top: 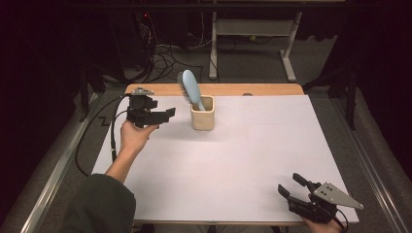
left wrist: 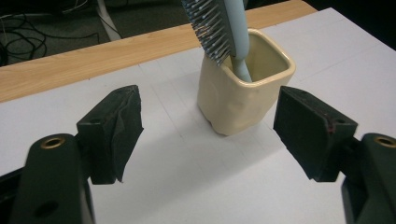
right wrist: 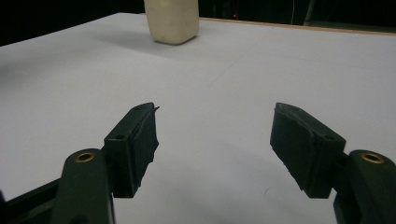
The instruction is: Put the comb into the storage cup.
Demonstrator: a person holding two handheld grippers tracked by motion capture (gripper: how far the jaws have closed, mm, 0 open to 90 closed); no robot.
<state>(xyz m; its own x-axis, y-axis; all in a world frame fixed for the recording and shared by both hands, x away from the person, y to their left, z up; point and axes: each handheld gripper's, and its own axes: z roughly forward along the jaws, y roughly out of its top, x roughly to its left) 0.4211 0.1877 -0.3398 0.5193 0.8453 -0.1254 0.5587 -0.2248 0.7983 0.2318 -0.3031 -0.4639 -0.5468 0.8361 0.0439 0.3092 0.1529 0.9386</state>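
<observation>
A cream square cup [top: 202, 113] stands on the white table [top: 272, 160] toward the back, left of centre. A light blue hairbrush [top: 190, 89] rests handle-down in it, its head leaning up and to the left. My left gripper [top: 167, 114] hovers just left of the cup, open, nothing between its jaws. In the left gripper view the cup [left wrist: 243, 93] and the brush [left wrist: 219, 28] sit a little beyond the wide-apart left gripper [left wrist: 208, 128]. My right gripper [top: 289, 185] stays near the front right corner, open. The right gripper [right wrist: 212, 140] aims across bare table at the distant cup [right wrist: 172, 21].
A wooden strip [top: 218, 89] runs along the table's far edge. Beyond it stand a desk frame [top: 252, 39] and loose cables [top: 165, 58] on the floor. A cable [top: 97, 131] trails from the left gripper off the left side.
</observation>
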